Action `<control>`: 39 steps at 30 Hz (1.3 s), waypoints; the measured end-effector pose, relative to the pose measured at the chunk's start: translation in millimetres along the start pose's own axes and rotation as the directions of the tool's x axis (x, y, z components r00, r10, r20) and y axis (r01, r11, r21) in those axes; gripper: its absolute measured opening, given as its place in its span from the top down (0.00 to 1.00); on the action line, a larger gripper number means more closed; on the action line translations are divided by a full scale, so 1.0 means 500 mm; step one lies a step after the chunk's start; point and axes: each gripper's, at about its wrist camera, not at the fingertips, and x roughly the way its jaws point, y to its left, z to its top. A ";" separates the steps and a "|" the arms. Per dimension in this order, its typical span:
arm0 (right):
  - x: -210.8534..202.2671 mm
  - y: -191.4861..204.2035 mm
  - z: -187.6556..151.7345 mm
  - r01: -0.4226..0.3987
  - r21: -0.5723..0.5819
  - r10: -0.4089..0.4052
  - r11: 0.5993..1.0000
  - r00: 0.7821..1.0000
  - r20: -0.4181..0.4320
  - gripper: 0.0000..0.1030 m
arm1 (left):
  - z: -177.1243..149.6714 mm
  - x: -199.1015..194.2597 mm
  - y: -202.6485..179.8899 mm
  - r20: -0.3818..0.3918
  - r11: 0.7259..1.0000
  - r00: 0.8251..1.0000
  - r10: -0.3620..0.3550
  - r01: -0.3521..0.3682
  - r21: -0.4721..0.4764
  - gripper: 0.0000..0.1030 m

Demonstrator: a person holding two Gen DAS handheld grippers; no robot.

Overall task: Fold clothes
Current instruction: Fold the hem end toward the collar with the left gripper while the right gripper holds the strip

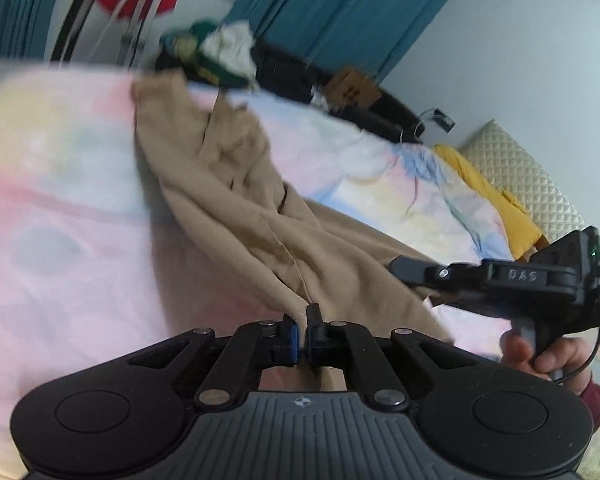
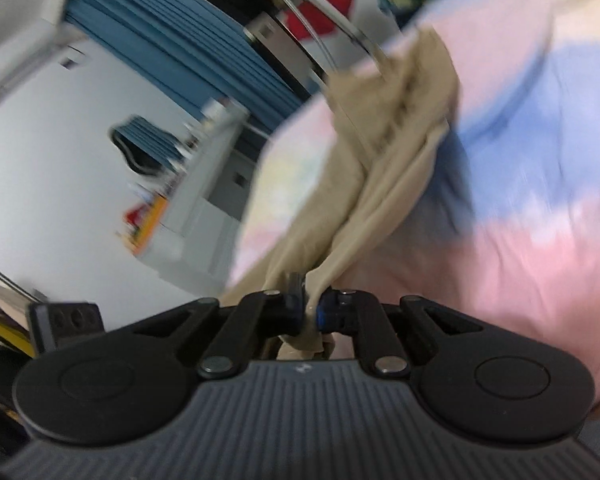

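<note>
Two grippers — left gripper (image 1: 303,330), right gripper (image 2: 309,310) — each clamped on tan garment (image 1: 236,200), pastel bedsheet (image 1: 60,200) beneath.

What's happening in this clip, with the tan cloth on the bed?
A person holds a gripper in each hand and is working on a tan garment lying on a pastel tie-dye bedspread. The left gripper is shut on one bunched edge of it, and the right gripper is shut on another part. The cloth hangs stretched away from both, crumpled and not yet folded. Both views are blurred.
</note>
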 end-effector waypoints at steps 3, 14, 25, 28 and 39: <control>-0.045 0.037 0.026 -0.029 -0.047 0.032 0.998 0.998 0.051 0.91 | 0.024 -0.061 -0.037 0.065 1.000 0.998 -0.018 0.017 0.019 0.96; -0.150 -0.010 -0.153 -0.059 -0.079 0.051 0.995 0.994 -0.095 0.91 | -0.201 -0.139 -0.072 -0.008 1.000 1.000 -0.027 0.027 -0.001 0.97; -0.149 0.005 -0.118 -0.058 -0.103 0.060 0.993 0.998 0.011 0.91 | -0.080 -0.128 -0.072 0.134 0.999 0.990 -0.038 0.036 0.016 0.96; -0.122 0.005 -0.052 -0.041 -0.065 0.047 0.997 0.995 0.094 0.91 | -0.002 -0.087 -0.055 0.188 0.999 0.981 -0.035 0.035 0.000 0.95; 0.128 -0.072 0.164 0.193 -0.031 -0.182 0.981 0.959 0.217 0.91 | 0.216 0.183 0.116 0.271 0.977 0.954 0.132 -0.079 -0.198 0.95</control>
